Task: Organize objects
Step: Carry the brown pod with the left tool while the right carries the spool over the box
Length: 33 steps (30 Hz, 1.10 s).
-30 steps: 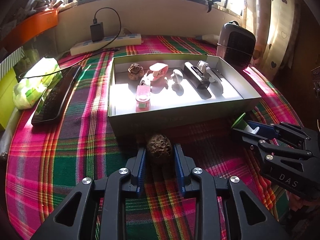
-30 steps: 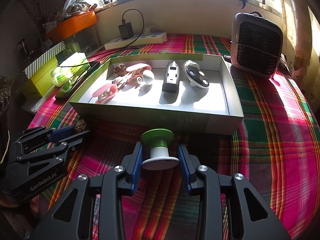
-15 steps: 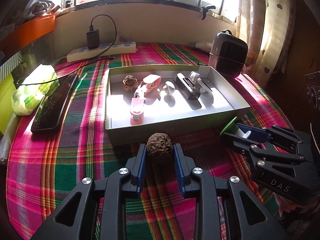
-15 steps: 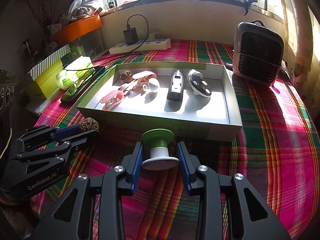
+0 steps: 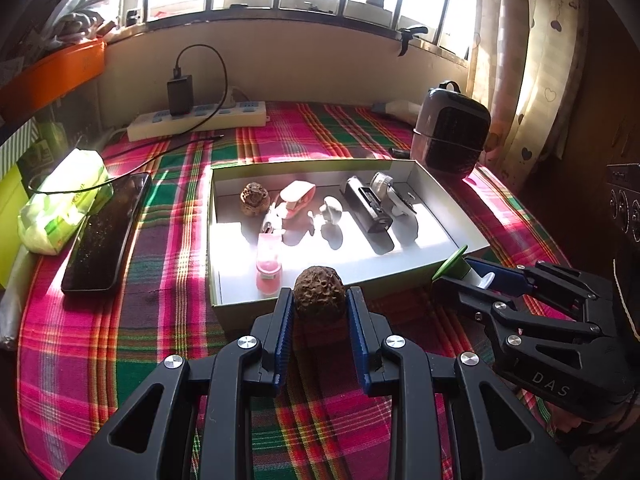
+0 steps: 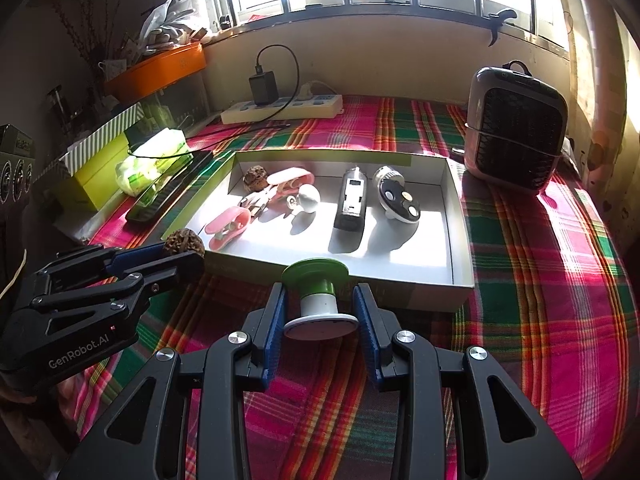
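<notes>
A: What sits along the left edge of the worktop [image 5: 160, 360]?

B: A green pack [image 5: 60, 204] and, just beside it, a dark flat slab [image 5: 104, 236]. At the far edge lies a power strip [image 5: 200, 118] with a black charger [image 5: 179, 95] plugged in.

A: And the left tool [image 5: 319, 300]?

B: Its blue pads pinch a brown walnut [image 5: 319, 293], held clear of the cloth, just short of the near wall of the box [image 5: 436, 182].

A: What is in the box?

B: From left: another walnut [image 5: 253, 197] in the far left corner, pink clips [image 5: 269, 264] near the left wall, a white knob [image 5: 333, 209] mid-tray, a black bar [image 5: 366, 210], and a white gadget [image 5: 394, 198].

A: The right tool [image 6: 320, 308]?

B: It pinches a spool [image 6: 318, 298] with a green top and white base, also off the cloth, at the box's near wall toward its right corner.

A: Farther right?

B: A dark heater [image 6: 516, 128] stands at the far right corner, close to the box.
</notes>
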Each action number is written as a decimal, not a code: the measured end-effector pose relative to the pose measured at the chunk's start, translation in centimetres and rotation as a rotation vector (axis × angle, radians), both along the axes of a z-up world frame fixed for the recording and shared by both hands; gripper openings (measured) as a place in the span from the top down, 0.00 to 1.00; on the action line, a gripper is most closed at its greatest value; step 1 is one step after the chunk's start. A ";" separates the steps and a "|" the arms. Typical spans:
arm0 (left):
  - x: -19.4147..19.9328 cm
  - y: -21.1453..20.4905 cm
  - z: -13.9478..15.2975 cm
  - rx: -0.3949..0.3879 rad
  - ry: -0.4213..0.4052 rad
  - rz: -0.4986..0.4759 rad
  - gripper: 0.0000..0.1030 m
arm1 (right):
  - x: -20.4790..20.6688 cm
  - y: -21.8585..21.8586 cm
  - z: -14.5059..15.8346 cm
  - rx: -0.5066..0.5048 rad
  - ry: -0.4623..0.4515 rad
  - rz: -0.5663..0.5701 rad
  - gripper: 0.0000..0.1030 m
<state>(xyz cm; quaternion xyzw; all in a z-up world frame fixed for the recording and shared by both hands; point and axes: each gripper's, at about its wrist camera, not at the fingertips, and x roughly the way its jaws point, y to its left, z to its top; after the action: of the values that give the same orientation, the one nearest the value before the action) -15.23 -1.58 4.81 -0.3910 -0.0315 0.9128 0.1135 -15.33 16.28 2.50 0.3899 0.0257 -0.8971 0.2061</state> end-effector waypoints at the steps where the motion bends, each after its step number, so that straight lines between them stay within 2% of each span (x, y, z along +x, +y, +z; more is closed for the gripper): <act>1: -0.2 0.0 0.1 0.001 0.000 0.000 0.76 | -0.1 -0.1 0.2 0.000 0.004 0.001 0.66; 13: -2.9 0.1 0.4 0.006 0.008 0.007 0.76 | -3.0 0.0 0.7 0.011 0.017 -0.024 0.66; 26: -5.9 0.3 -0.5 0.020 -0.021 0.008 0.76 | -6.1 0.2 -0.3 0.014 -0.015 -0.045 0.66; 33: -7.2 0.8 -1.5 -0.005 -0.042 0.004 0.76 | -7.2 0.4 -1.2 0.034 -0.039 -0.052 0.66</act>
<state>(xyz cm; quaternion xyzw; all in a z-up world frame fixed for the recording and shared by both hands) -22.44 -0.80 3.34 -0.4104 -0.0322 0.9046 0.1101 -22.54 16.64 1.32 0.4116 0.0268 -0.8937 0.1765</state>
